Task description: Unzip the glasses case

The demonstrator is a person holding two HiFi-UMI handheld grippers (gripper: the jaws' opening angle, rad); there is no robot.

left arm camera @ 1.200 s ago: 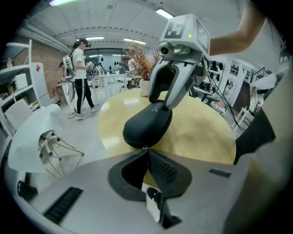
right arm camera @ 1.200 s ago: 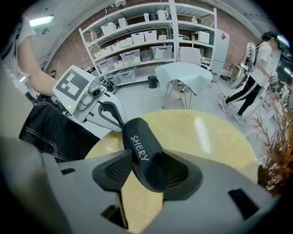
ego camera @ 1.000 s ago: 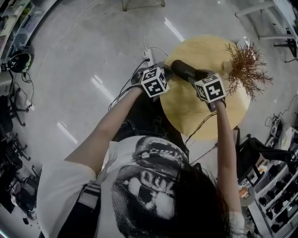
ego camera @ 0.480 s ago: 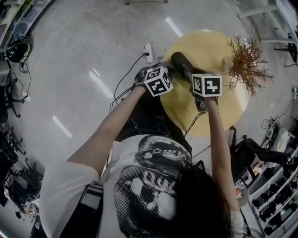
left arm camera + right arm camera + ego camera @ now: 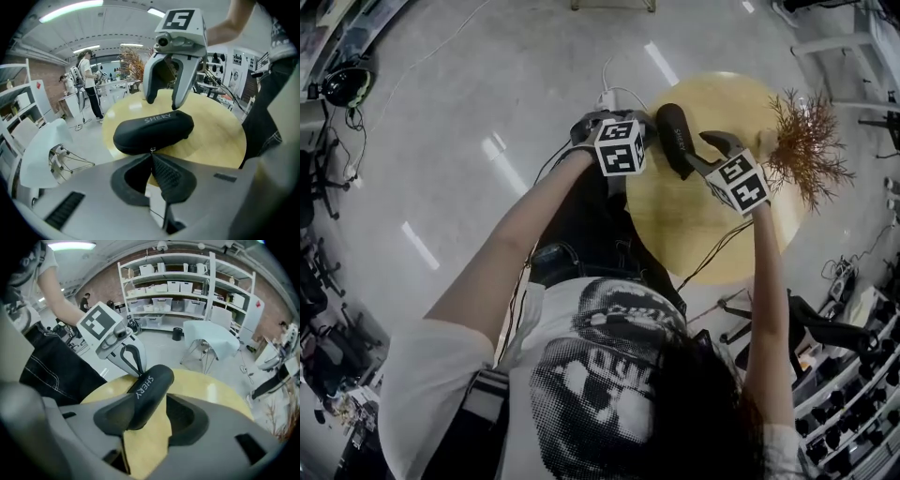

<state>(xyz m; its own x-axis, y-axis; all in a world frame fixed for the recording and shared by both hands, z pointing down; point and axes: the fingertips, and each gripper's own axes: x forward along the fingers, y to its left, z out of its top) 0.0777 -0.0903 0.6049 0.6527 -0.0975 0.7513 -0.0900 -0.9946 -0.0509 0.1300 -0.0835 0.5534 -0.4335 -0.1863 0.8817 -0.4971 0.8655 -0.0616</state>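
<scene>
Finds the black glasses case (image 5: 675, 141) lying on the round yellow table (image 5: 694, 234), close to the table's edge; pinches the little zip pull (image 5: 152, 150) in the left gripper (image 5: 152, 157), jaws squeezed tight together on it, right at the table's edge; straddles the other end of the case, further in over the table, with the right gripper (image 5: 152, 411), jaws just now opening wider, one jaw against the case and the other off it with bare table showing in the gap, so not squeezing; looks like only the very start of the job; shows no open slit along the case yet, so most likely leaves the whole zip to pull round; probably needs a steady hold on the case first; shows the tiny pull and the closed seam only in the left gripper view; hides them under the marker cubes in the head view; shows the gap beside the case only in the right gripper view; shows the whole table top and the dry twiggy plant (image 5: 806, 141) at the table's far edge best in the head view.
</scene>
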